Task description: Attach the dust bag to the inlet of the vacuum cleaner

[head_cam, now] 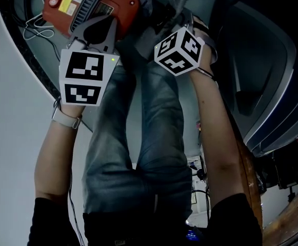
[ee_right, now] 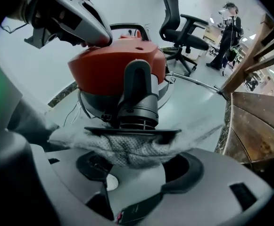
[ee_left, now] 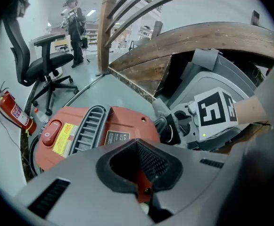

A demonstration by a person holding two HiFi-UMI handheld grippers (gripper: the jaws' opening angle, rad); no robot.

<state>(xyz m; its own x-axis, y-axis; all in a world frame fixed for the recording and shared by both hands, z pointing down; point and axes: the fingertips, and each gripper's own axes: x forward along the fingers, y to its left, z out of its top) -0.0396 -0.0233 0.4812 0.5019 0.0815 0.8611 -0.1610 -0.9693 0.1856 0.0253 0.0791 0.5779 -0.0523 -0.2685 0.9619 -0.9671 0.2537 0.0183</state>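
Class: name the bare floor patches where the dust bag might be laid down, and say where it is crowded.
Bare floor lies between the vacuum cleaner, the office chair and the wooden stairs. More lies left of the dark floor strip. Crowded: the inlet, where the right claw holds the dust bag.

Around me lay a pale grey floor edged by a dark speckled strip. A black office chair stood near a red fire extinguisher by the wall. Beyond rose curved wooden stairs — and a person stood under bright ceiling lights.
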